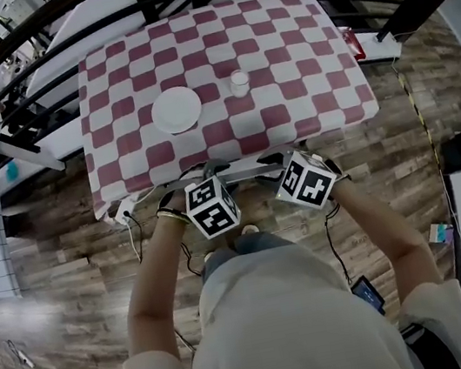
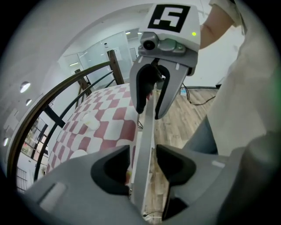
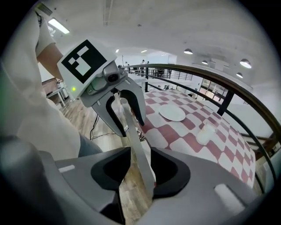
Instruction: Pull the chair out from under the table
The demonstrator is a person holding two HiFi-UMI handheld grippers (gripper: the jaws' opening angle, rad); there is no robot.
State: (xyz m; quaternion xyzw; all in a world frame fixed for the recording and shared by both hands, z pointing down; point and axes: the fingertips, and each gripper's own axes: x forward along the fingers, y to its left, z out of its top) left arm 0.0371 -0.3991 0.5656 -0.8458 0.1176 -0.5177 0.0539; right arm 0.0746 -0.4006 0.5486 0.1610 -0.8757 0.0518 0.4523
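Items by count: one table with a red-and-white checked cover, one white plate and one pale cup. One chair, seen only as a single top rail. Two grippers, the left gripper and the right gripper; two marker cubes, one per gripper; one person.

The pale grey chair stood tucked under the square table in its red-and-white checked cloth. Only its thin top rail showed, at the table's near edge, just below centre frame.
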